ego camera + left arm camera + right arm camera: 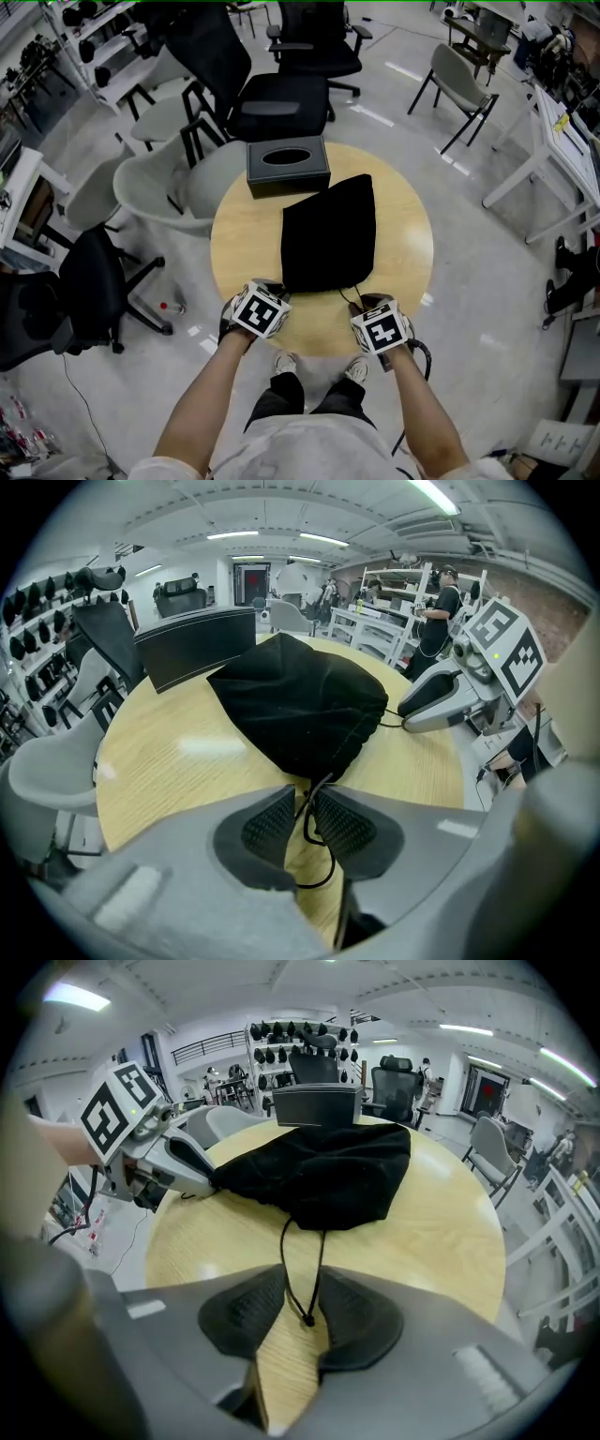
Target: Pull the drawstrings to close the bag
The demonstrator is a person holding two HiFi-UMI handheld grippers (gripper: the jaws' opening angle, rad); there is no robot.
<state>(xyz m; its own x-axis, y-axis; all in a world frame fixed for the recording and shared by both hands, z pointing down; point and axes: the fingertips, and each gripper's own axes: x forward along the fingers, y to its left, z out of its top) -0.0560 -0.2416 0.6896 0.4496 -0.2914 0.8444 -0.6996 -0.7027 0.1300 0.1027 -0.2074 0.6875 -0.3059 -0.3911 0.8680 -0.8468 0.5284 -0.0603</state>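
The black bag [328,234] lies flat on the round wooden surface [239,244], its mouth toward the person, near a dark tissue box [287,166]. The left gripper [302,803] has its jaws narrowed around the left drawstring [306,823] without clamping it. The right gripper [302,1288] is likewise unclenched, and the knotted right drawstring [317,1265] lies loose between its jaws.

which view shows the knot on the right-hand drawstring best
Right gripper view: the drawstring knot sits close up and clear. Head view shows only the thin drawstring; left gripper view shows a short stretch of it, no knot.
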